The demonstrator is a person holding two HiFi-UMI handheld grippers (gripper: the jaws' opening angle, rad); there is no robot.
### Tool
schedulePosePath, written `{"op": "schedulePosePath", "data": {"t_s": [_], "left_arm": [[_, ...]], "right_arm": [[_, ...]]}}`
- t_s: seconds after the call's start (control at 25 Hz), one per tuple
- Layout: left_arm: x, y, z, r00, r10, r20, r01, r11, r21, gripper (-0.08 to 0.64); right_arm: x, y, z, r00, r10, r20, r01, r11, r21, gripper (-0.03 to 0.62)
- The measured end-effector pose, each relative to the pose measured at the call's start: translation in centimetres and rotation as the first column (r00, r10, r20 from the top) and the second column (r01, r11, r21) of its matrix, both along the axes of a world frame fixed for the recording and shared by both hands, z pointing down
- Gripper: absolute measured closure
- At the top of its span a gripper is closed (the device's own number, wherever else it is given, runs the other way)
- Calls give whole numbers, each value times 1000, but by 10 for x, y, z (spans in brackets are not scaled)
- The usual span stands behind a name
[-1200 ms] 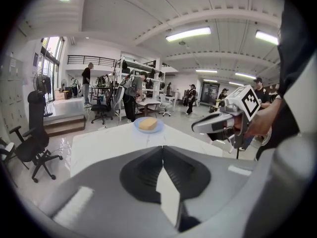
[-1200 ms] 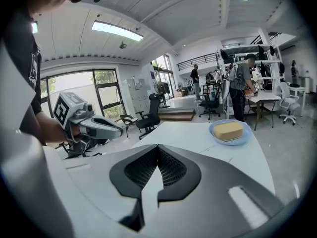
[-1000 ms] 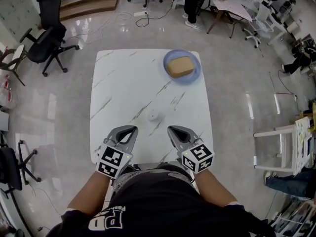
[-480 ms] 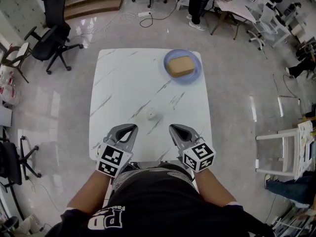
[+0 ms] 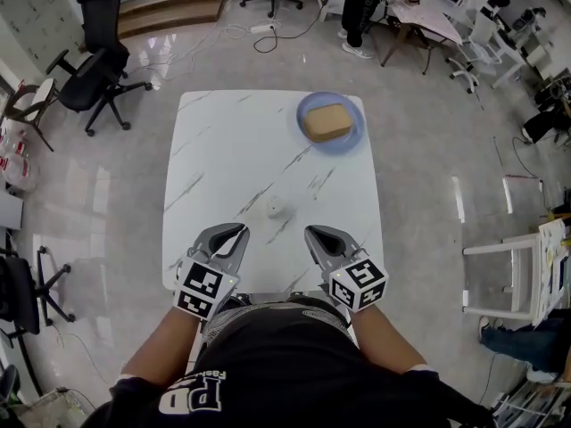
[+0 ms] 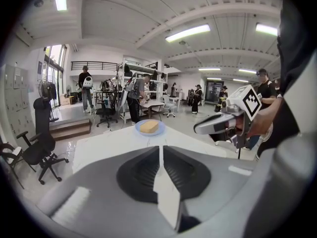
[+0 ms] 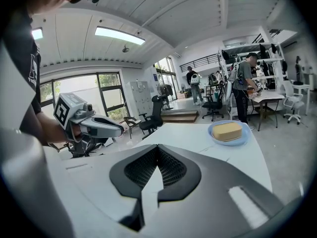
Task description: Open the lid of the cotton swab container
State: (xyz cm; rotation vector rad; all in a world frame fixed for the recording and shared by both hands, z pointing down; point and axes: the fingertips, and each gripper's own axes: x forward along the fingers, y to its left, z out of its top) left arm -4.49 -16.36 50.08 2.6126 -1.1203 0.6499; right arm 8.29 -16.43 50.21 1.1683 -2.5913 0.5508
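both grippers are shut and empty. the left gripper (image 5: 239,232) shows its jaws pressed together with nothing between them in its own view, and the right gripper (image 5: 311,233) reads the same in its view. they hang side by side over the near edge of the table (image 5: 223,150), apart from each other. their tips point toward the far edge and tilt somewhat down.

the cotton swab container (image 5: 275,208) is the small white thing standing alone on the table. it sits a little in from the near edge, about halfway between the left and right edges. it lies ahead of your fingertips, in line with the gap between the two grippers: ahead and to the right of the left tips, ahead and to the left of the right tips. neither gripper touches it, and i'd call the two hands equally near. neither gripper view shows it, since each gripper's own body covers that stretch of table.

from above it looks roundish and is too small to read. i judge that it stands upright, long axis vertical and lid facing up. which way the lid hinges or lifts cannot be told.

so the approach is forward and inward from either side, and you'll have to part the jaws first. the blue plate (image 5: 352,136) with its tan block (image 5: 324,120) sits near the far right corner, well clear of all this.
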Motion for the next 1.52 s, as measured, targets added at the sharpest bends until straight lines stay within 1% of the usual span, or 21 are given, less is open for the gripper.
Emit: {"op": "schedulePosePath", "data": {"t_s": [0.16, 0.2, 0.24, 0.52, 1.04, 1.2, 1.4, 1.52], "left_arm": [[-1, 0, 1, 1000, 2, -1, -2, 1000, -2, 488], [-2, 0, 1, 1000, 2, 1, -2, 1000, -2, 439], [-2, 0, 2, 1000, 2, 3, -2, 1000, -1, 416], [-3, -1, 4, 1000, 15, 9, -15, 1000, -1, 389], [0, 3, 4, 998, 54, 12, -54, 999, 4, 301], [2, 4, 4, 998, 56, -1, -56, 998, -3, 264], [7, 4, 4, 997, 75, -7, -75, 997, -3, 258], [7, 3, 8, 998, 67, -17, -67, 997, -23, 259]], "right_arm": [[-1, 1, 0, 1000, 0, -2, 0, 1000, -2, 592], [-1, 2, 0, 1000, 0, -2, 0, 1000, -2, 592], [-1, 2, 0, 1000, 0, -2, 0, 1000, -1, 592], [0, 3, 1, 1000, 5, -4, -5, 1000, -4, 592], [-4, 9, -2, 1000, 3, -9, -3, 1000, 2, 592], [-2, 12, -3, 1000, 12, -13, -12, 1000, 3, 592], [2, 13, -3, 1000, 25, -13, -25, 1000, 7, 592], [5, 13, -3, 999, 31, -12, -31, 999, 6, 592]]}}
